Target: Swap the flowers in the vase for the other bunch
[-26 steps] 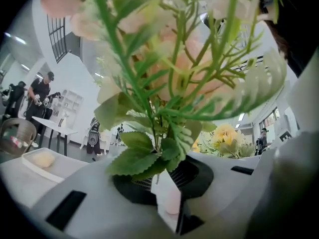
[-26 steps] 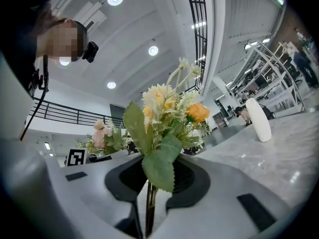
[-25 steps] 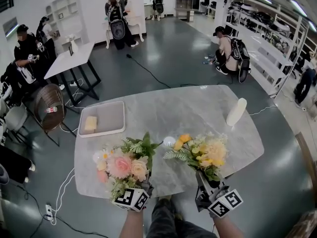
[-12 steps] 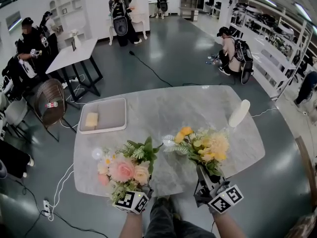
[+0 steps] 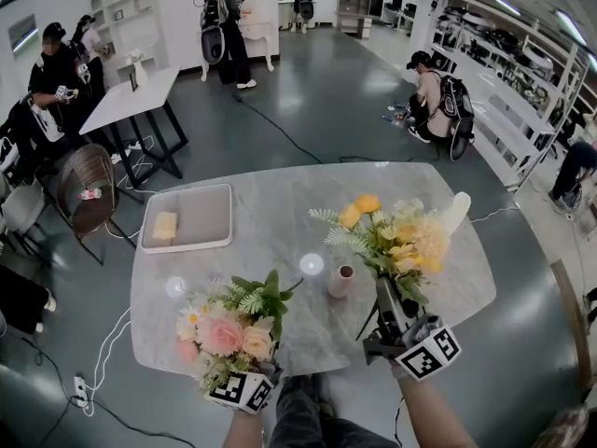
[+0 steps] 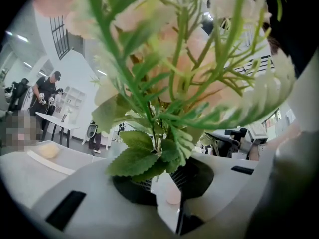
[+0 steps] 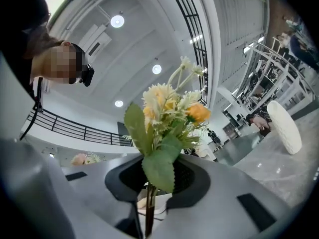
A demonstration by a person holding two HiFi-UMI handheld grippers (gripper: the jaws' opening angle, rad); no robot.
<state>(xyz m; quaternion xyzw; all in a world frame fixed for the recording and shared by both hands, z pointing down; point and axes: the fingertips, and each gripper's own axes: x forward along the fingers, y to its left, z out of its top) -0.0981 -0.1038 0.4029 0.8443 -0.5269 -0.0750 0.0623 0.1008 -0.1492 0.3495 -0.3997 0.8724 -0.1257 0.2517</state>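
A small pink vase (image 5: 341,281) stands empty on the marble table (image 5: 280,203). My right gripper (image 5: 385,292) is shut on the stems of the yellow bunch (image 5: 392,236), held in the air right of the vase and above it. In the right gripper view the stem (image 7: 148,208) runs between the jaws, with the yellow blooms (image 7: 172,108) above. My left gripper (image 5: 246,370) is shut on the pink bunch (image 5: 227,329) near the table's front edge, left of the vase. Its leaves and stems (image 6: 154,148) fill the left gripper view.
A white tray (image 5: 201,215) with a yellow sponge (image 5: 164,225) sits at the table's back left. A tall white ribbed vase (image 5: 455,211) stands at the right edge, also seen as the white vase (image 7: 284,126). Several people and other tables are across the room.
My right gripper has risen and moved away from me with the yellow bunch. The small pink vase, hidden before, now shows on the table. The left gripper has hardly moved.
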